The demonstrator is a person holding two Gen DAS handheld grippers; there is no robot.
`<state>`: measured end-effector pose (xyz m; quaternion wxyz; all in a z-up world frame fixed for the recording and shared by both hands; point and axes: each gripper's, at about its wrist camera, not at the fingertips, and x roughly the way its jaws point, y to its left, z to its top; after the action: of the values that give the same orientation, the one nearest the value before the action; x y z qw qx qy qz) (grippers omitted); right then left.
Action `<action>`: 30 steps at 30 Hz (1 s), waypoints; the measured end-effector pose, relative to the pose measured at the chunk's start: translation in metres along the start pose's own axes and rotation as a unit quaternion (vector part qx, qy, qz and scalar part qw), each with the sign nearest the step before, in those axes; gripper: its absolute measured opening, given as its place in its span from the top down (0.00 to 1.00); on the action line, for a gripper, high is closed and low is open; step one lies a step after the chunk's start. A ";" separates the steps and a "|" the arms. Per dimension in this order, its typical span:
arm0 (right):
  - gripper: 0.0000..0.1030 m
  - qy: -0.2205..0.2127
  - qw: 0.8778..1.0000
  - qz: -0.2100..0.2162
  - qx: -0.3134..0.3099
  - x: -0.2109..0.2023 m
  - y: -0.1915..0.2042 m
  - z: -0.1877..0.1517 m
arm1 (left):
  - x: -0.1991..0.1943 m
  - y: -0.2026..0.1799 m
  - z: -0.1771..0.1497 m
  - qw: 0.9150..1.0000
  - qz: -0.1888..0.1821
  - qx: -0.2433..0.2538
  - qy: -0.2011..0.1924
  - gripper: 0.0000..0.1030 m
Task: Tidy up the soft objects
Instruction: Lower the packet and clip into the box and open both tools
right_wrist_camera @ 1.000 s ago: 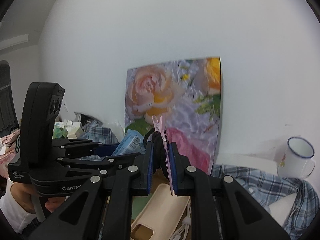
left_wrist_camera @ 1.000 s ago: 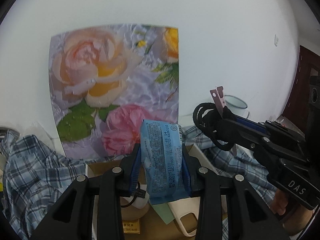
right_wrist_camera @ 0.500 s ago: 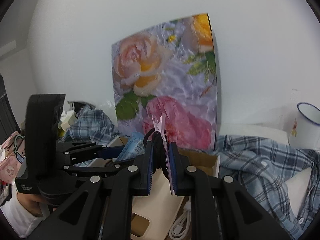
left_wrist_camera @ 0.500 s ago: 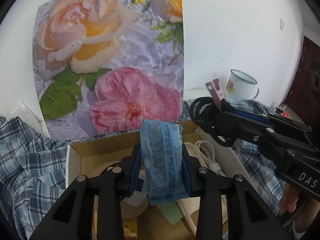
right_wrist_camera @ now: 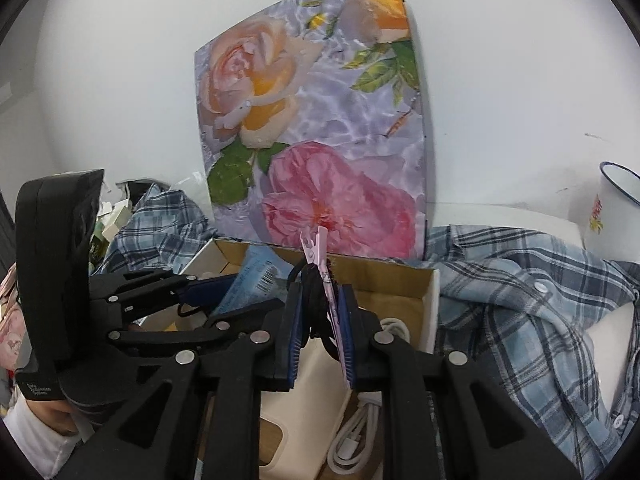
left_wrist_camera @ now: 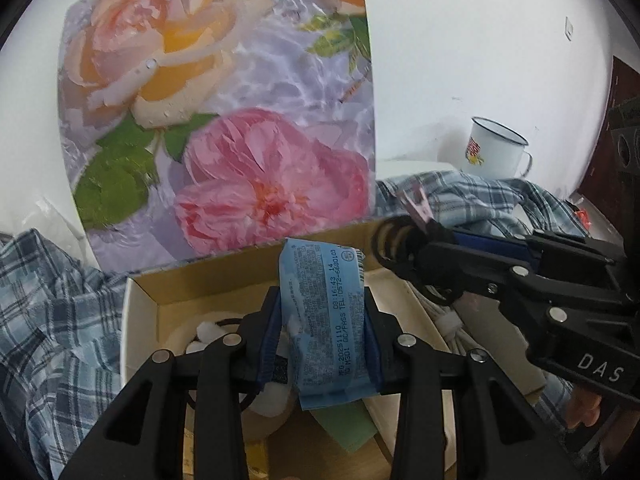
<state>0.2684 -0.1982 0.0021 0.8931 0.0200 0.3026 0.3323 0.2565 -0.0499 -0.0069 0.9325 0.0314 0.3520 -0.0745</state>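
**Holding two items over the cardboard box**

Clamping a blue tissue packet [left_wrist_camera: 326, 320] upright, the left gripper [left_wrist_camera: 322, 340] is hanging over the open cardboard box [left_wrist_camera: 208, 280]. Beside it, the right gripper [right_wrist_camera: 320, 332] is pinching a pink clothespin [right_wrist_camera: 320, 272] together with black hair ties [left_wrist_camera: 394, 242], also above the box. Lying inside the box: a beige phone case [right_wrist_camera: 304, 412], a white cable [right_wrist_camera: 356, 432], a green card [left_wrist_camera: 348, 424]. A plaid shirt [right_wrist_camera: 528, 320] is spreading around the box. A rose-print board [left_wrist_camera: 224, 108] is leaning against the wall behind, an enamel mug [left_wrist_camera: 494, 148] standing off right.
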 end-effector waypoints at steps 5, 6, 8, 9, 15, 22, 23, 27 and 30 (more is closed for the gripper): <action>0.64 -0.005 1.000 -0.007 0.010 -0.003 -0.005 0.000 | -0.006 0.001 0.001 0.998 0.049 0.004 -0.036 0.04; 0.46 -0.008 1.000 -0.009 0.013 -0.004 -0.005 0.001 | -0.007 0.002 0.002 0.997 0.058 0.004 -0.042 0.04; 0.28 -0.017 1.000 -0.011 0.018 -0.007 -0.006 0.002 | -0.012 0.005 0.003 0.998 0.050 -0.001 -0.048 0.00; 0.27 -0.019 1.000 -0.011 0.019 -0.008 -0.006 0.002 | -0.013 0.007 0.003 0.998 0.044 -0.006 -0.048 0.00; 0.01 -0.024 0.999 -0.023 0.009 -0.011 -0.003 0.003 | -0.016 0.007 0.004 0.998 0.048 -0.007 -0.047 0.00; 0.01 -0.025 0.999 -0.028 0.009 -0.011 -0.003 0.004 | -0.013 0.010 0.004 0.998 0.044 -0.017 -0.044 0.00; 0.01 -0.028 0.999 -0.031 0.007 -0.011 -0.002 0.004 | -0.014 0.010 0.004 0.998 0.044 -0.019 -0.043 0.00; 0.00 -0.039 0.999 -0.034 0.003 -0.018 0.001 0.008 | -0.016 0.013 0.006 0.998 0.038 -0.030 -0.043 0.00; 0.00 -0.053 0.998 -0.042 -0.008 -0.028 0.005 0.014 | -0.024 0.013 0.010 0.997 0.033 -0.038 -0.051 0.00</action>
<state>0.2566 -0.2090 0.0299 0.9211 0.0174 0.2530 0.2954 0.2478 -0.0350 0.0166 0.9518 0.0033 0.3049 -0.0318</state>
